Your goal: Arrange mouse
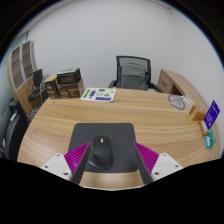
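One mouse [101, 155] sits on the dark mat [100, 140], between our gripper [107, 162] fingers, long axis running straight ahead; we judge the pads spread wide, gaps either side, nothing gripped yet

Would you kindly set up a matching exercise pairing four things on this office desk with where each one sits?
Things:
1. black computer mouse
2. dark grey rectangular mouse mat
3. brown cardboard box
4. black mesh office chair

Places:
A. behind the far edge of the wooden desk
B. at the far end of the desk, beside the white leaflet
C. on the mat, between the open gripper fingers with a gap at each side
D. flat on the desk just ahead of the fingers, under the mouse

Pairs: 1-C, 2-D, 3-B, 4-A
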The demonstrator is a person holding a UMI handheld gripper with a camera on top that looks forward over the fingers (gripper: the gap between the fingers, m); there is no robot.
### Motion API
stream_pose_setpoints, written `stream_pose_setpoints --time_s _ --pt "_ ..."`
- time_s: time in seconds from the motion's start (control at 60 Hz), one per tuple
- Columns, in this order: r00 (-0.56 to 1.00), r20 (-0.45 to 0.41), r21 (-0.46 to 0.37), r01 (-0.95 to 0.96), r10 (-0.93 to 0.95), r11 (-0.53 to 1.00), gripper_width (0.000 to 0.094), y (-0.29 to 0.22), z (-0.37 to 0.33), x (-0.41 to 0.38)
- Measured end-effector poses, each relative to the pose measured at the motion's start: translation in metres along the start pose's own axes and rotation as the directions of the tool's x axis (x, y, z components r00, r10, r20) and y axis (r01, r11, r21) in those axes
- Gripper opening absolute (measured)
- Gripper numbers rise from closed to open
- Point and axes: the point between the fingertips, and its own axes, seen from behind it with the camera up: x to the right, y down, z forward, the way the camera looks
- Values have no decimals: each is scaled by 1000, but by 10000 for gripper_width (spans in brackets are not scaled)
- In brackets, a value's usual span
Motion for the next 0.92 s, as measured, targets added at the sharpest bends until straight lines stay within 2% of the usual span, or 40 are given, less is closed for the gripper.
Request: stream_pose_setpoints --time_s 0.167,0.467,0.683,0.833,0.917 --pt "1000 18 48 1 -1 999 859 -28 -119 43" --pt "983 -144 88 -104 116 991 866 14 -268 158" --pt "966 -204 93 -140 157 986 865 65 -317 198" --pt "967 -199 84 -143 158 986 865 87 -329 209" --pt "972 -168 67 -156 165 986 864 98 -334 205"
